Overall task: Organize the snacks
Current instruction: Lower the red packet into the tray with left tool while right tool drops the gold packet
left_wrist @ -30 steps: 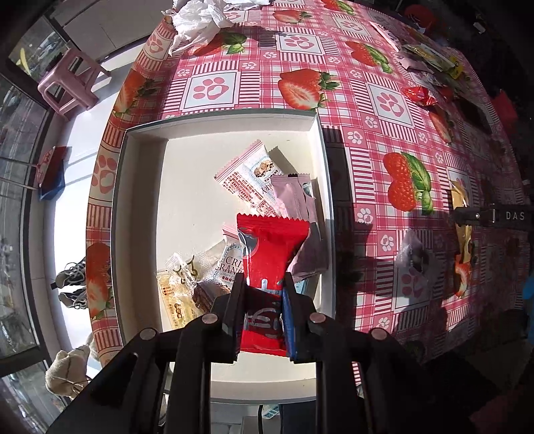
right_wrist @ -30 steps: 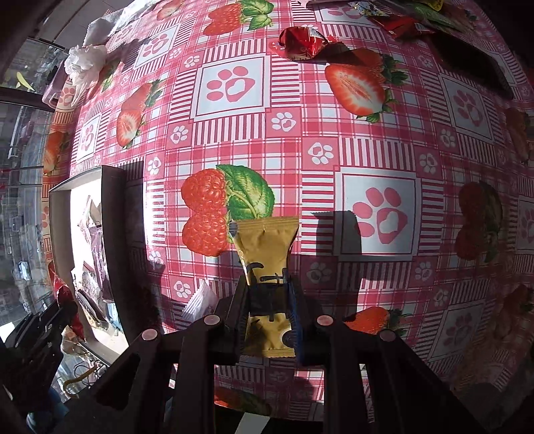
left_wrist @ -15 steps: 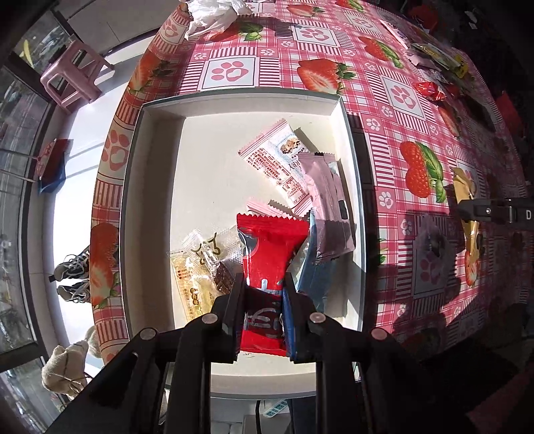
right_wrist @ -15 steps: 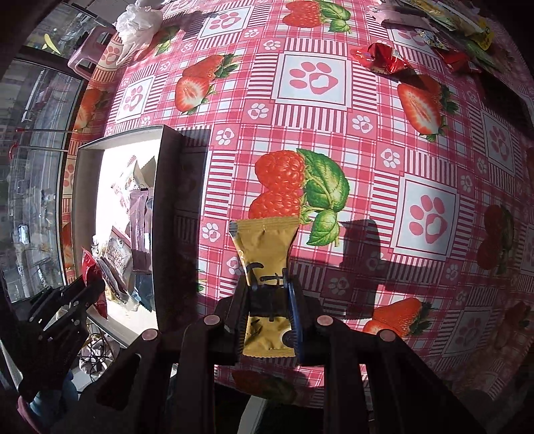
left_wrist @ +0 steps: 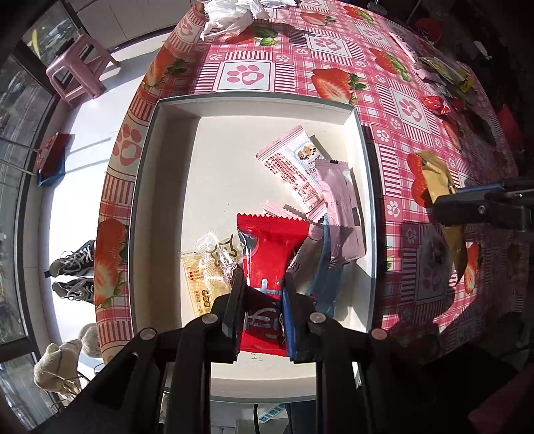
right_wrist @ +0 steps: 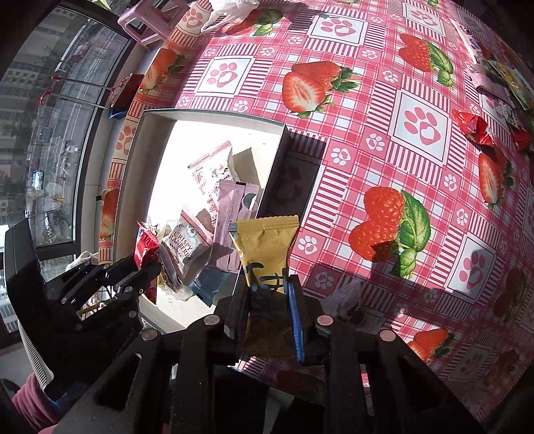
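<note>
My left gripper [left_wrist: 262,283] is shut on a red snack packet [left_wrist: 270,247] and holds it above the white tray [left_wrist: 147,187], over its near half. The tray holds several packets: a pink-and-white one [left_wrist: 293,157], a mauve one [left_wrist: 343,207], a blue one [left_wrist: 323,280] and a clear yellow one [left_wrist: 207,267]. My right gripper [right_wrist: 268,283] is shut on a gold packet [right_wrist: 267,240] and holds it above the tablecloth beside the tray's right wall [right_wrist: 273,173]. The left gripper [right_wrist: 147,267] with the red packet [right_wrist: 145,243] shows in the right wrist view.
The round table has a red strawberry and paw-print cloth [right_wrist: 420,127]. More loose snacks lie at the far right edge [right_wrist: 474,123], [left_wrist: 434,103]. A crumpled white bag [left_wrist: 230,16] lies at the back. A pink stool [left_wrist: 76,70] and shoes [left_wrist: 73,273] are on the floor to the left.
My right gripper has carried the gold packet left, up to the tray's right wall. My left gripper still holds the red packet and sits a little higher over the tray.
</note>
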Tool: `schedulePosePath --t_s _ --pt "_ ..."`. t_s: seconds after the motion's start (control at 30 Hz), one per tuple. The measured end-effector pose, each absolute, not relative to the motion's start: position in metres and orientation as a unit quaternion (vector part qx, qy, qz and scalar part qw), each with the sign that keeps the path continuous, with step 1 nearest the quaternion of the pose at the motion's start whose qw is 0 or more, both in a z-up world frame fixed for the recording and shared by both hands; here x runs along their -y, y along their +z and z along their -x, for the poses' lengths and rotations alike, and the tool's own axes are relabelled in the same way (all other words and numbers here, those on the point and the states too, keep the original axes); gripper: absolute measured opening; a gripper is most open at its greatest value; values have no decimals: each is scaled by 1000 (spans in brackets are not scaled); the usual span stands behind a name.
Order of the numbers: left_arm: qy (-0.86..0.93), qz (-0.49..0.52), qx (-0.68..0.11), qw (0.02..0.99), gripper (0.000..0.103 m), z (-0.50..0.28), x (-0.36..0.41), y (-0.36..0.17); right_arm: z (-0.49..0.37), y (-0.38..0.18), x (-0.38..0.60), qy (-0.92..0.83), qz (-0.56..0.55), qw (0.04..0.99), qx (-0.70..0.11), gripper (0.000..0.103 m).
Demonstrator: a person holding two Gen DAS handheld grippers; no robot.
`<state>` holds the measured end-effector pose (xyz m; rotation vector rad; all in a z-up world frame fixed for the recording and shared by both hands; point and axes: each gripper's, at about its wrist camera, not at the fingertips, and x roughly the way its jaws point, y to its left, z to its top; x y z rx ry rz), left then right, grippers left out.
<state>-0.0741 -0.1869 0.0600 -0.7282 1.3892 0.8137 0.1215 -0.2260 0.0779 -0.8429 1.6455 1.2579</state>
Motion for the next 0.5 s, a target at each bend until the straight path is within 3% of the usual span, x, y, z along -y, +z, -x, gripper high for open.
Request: schedulePosePath --t_s 0.4,0.47,0.5 --pt "380 340 -605 612 24 95 179 52 -69 86 187 545 338 381 -666 23" --pt "382 339 -608 607 37 96 178 51 -66 86 186 546 338 375 -668 23" --pt "384 339 -608 606 49 96 177 51 -65 85 185 547 338 371 -670 23"
